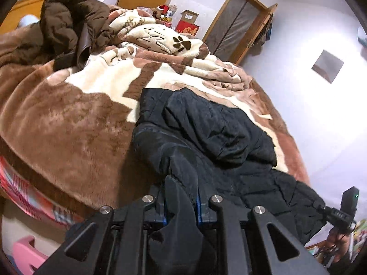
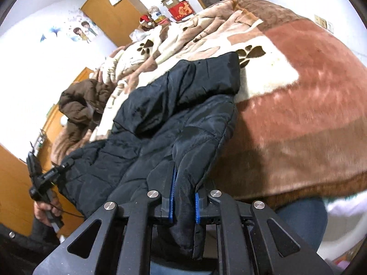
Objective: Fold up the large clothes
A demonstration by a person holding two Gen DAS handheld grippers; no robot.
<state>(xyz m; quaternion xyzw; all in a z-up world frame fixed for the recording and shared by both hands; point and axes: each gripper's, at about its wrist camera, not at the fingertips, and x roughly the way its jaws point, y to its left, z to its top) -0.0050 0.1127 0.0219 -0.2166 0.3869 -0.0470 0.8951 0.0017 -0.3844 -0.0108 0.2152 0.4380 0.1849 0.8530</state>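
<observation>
A black padded jacket lies on the bed, its near hem lifted off the blanket. In the left wrist view my left gripper is shut on a fold of that hem, and the cloth bunches up between the fingers and hangs over them. The right wrist view shows the same jacket with its sleeve folded across the top. My right gripper is shut on the other part of the hem, with the blue pads pressing thin black fabric.
A brown and cream fleece blanket covers the bed. A brown padded jacket is heaped at the far side. Boxes, a wardrobe and a door stand beyond. A hand grips the other handle.
</observation>
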